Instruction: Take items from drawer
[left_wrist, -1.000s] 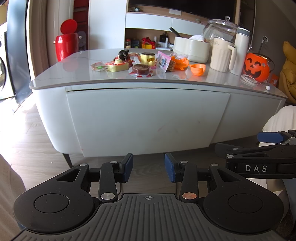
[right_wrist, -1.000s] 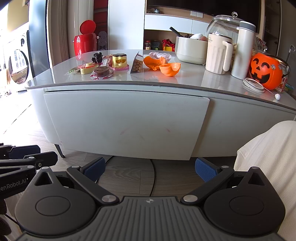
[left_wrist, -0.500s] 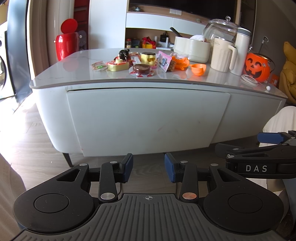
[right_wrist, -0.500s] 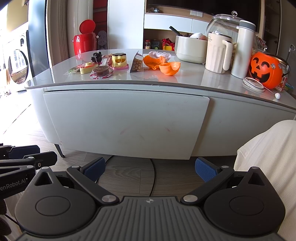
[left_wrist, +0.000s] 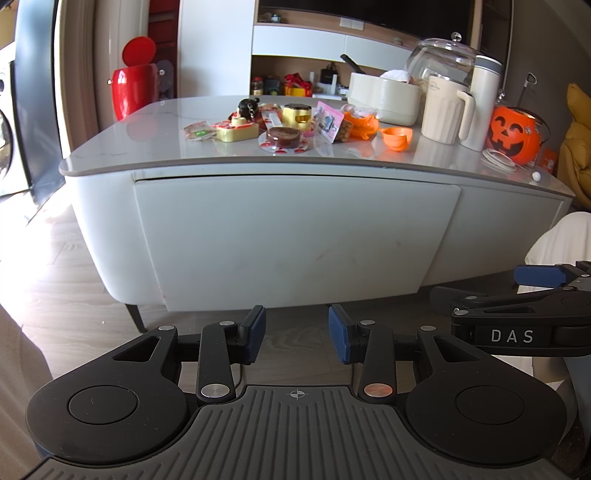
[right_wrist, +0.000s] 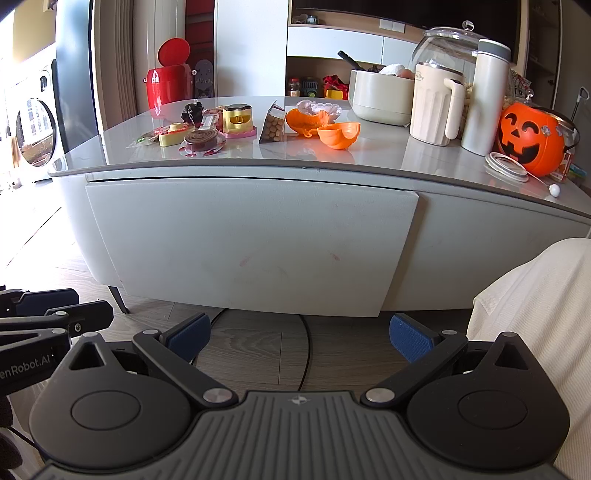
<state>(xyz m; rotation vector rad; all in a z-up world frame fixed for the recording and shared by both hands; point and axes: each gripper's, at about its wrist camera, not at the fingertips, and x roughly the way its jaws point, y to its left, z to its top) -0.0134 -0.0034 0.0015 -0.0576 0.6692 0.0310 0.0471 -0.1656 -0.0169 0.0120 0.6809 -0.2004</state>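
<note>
A wide white drawer front (left_wrist: 295, 240) (right_wrist: 251, 243) closes the side of a low grey-topped table (left_wrist: 122, 147) (right_wrist: 369, 147). Small toys and snack packets (left_wrist: 280, 125) (right_wrist: 207, 129) lie on the tabletop, with two orange shells (right_wrist: 325, 125) beside them. My left gripper (left_wrist: 297, 334) hovers low over the floor in front of the drawer, open with nothing between its blue pads. My right gripper (right_wrist: 299, 334) is beside it, open wider and also empty. Each gripper shows at the edge of the other's view.
A cream jug (right_wrist: 436, 107), a white flask (right_wrist: 487, 99), a glass jar, a cream pot and an orange pumpkin bucket (right_wrist: 532, 136) crowd the table's right end. A red bin (left_wrist: 133, 88) stands behind. A white-clad leg (right_wrist: 532, 332) is at right. A black cable (right_wrist: 306, 354) runs across the wooden floor.
</note>
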